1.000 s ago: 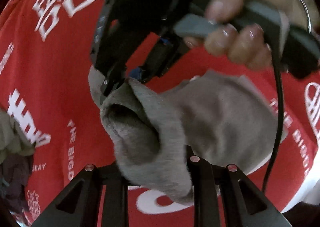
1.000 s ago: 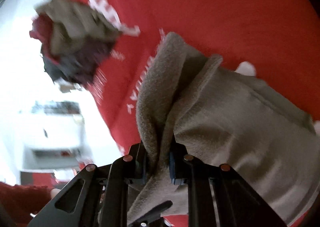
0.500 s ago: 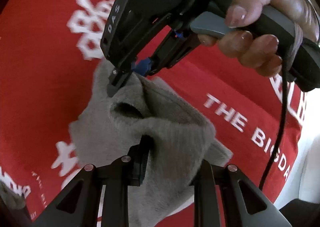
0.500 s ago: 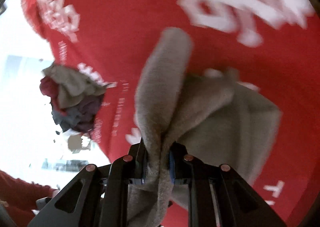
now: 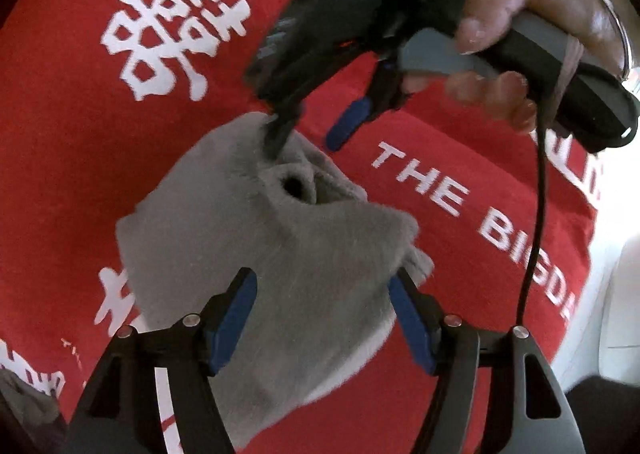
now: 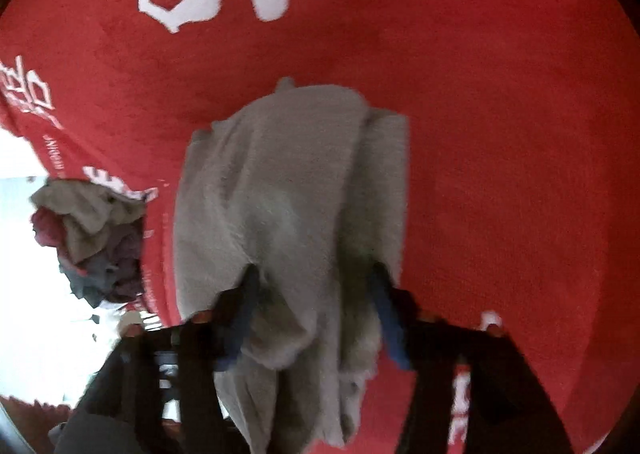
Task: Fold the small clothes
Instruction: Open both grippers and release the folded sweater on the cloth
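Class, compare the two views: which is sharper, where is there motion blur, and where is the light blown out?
Left wrist view: mostly sharp, grey garment crisp, right gripper smeared by motion, white glare at right edge. Right wrist view: blurred throughout, its fingers dark and soft, left edge overexposed behind clothes pile.

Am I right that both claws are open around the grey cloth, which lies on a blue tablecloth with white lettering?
Not quite: the tablecloth is red, not blue, as the left wrist view shows plainly. The rest holds: the left claw and right claw both stand open around the grey cloth, and the lettering is white.
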Tool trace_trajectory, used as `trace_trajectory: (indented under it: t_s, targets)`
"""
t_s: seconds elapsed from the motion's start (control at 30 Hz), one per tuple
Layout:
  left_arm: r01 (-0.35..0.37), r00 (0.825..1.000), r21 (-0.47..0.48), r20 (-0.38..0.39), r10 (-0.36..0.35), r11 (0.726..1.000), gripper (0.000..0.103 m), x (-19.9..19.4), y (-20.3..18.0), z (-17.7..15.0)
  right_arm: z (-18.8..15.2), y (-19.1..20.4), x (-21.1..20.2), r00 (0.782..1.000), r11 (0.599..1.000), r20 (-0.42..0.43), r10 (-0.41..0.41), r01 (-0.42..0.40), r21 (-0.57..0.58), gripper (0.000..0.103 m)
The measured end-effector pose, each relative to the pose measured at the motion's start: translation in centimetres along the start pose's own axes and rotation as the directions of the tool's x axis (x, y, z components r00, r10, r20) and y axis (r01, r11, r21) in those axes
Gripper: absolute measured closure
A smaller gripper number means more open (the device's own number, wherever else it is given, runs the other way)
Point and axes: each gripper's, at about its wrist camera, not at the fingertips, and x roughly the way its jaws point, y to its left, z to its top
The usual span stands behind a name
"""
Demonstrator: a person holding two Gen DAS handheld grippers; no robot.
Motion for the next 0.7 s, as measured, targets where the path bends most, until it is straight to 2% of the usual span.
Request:
trace_trajectory:
  t_s: [0.07,0.17,0.2,0.23,0.27,0.33,0.37,0.4,0.43,0.47,0.5,0.57,0.63,0.7]
  targets:
    - [0.008,1.0,-0.049,-0.016,-0.009,0.999,0.033,-0.8,1.2,-0.8,-0.8,-0.6,-2.2,1.0,1.0,0.02,-0.014,0.014,0.002,0.04]
    - [0.013,0.998,-0.204,-0.064,-0.027,0.979,0.033,-0.8,4.7,-1.8,-3.1,0.4,-4.4,0.999,1.0,0.039,0.024,-0.024,-0.01,0.04]
    - [0.009,0.996,-0.256,-0.08,-0.03,0.967,0.033,-0.5,5.7,-2.0,-3.7,0.7,-4.6,0.999,0.999,0.033,0.044,-0.043,-0.016,0.04]
    - [-0.003,0.994,-0.338,-0.108,-0.036,0.941,0.033,0.2,7.7,-2.3,-4.6,1.2,-4.5,0.997,0.997,0.013,0.071,-0.071,-0.026,0.04]
    - [-0.019,0.991,-0.382,-0.128,-0.032,0.924,0.033,0.4,8.6,-2.5,-5.1,1.4,-4.0,0.997,0.996,-0.006,0.08,-0.08,-0.031,0.04]
    - [-0.091,0.984,-0.458,-0.18,0.008,0.884,0.033,1.4,11.0,-2.8,-5.9,2.0,-2.2,0.997,0.998,-0.049,0.053,-0.055,-0.044,0.041]
    - [-0.114,0.982,-0.483,-0.189,0.024,0.868,0.033,1.2,11.9,-2.8,-6.1,2.1,-0.7,0.996,0.999,-0.084,0.006,-0.01,-0.053,0.064]
    - [-0.129,0.981,-0.51,-0.189,0.035,0.85,0.033,1.2,12.8,-2.8,-6.2,2.3,-0.1,0.995,0.998,-0.099,-0.013,0.007,-0.058,0.096]
    - [-0.135,0.982,-0.531,-0.184,0.041,0.837,0.032,1.1,13.4,-2.9,-6.4,2.6,0.5,0.994,0.997,-0.109,-0.031,0.024,-0.07,0.096]
    - [-0.138,0.982,-0.542,-0.185,0.042,0.829,0.027,1.3,13.7,-3.1,-6.7,3.0,0.4,0.995,0.996,-0.088,-0.039,0.032,-0.084,0.096]
    - [-0.135,0.981,-0.559,-0.193,0.03,0.818,0.011,1.8,14.0,-3.5,-7.0,3.2,0.2,0.996,0.995,-0.072,-0.047,0.041,-0.093,0.096]
    - [-0.137,0.977,-0.59,-0.214,0.009,0.795,0.009,3.2,14.1,-4.3,-8.0,1.8,0.0,0.995,0.995,-0.049,-0.084,0.08,-0.065,0.097]
    - [-0.147,0.963,-0.616,-0.267,-0.029,0.774,0.009,4.9,13.9,-5.2,-8.7,-0.8,0.0,0.993,0.995,-0.063,-0.104,0.103,-0.019,0.097]
    - [-0.141,0.959,-0.647,-0.277,-0.059,0.75,0.009,5.9,13.6,-6.1,-9.2,-2.3,0.0,0.996,0.997,-0.061,-0.062,0.064,0.04,0.096]
